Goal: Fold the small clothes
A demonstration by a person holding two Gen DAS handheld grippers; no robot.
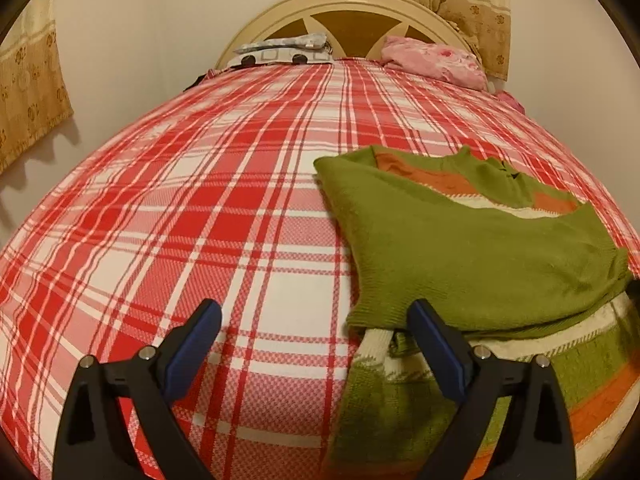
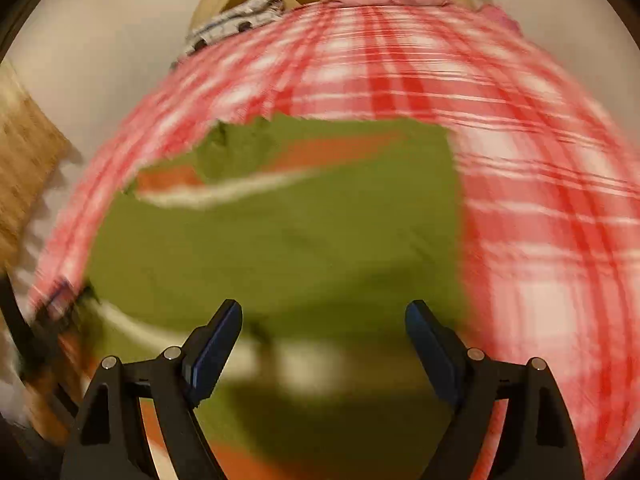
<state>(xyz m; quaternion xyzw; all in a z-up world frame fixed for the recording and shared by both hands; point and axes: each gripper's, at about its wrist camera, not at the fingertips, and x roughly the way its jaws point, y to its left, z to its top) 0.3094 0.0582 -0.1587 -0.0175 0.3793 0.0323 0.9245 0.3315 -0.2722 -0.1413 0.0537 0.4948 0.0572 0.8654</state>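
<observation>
Bed with red-and-white plaid cotton cover [image 1: 200, 208], cream arched headboard [image 1: 344, 0], folded green knitted striped sweater [image 1: 460, 248], left tool [image 1: 316, 312] and right tool [image 2: 324, 312] wide, empty, right view blurred.

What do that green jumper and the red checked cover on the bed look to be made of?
The green jumper looks like knitted wool or acrylic: matte and slightly fuzzy, with ribbing along the cuff edge and knitted-in orange and cream stripes. The red checked cover looks like woven cotton or a blend: flat, matte, with a fine woven plaid grid.
</observation>
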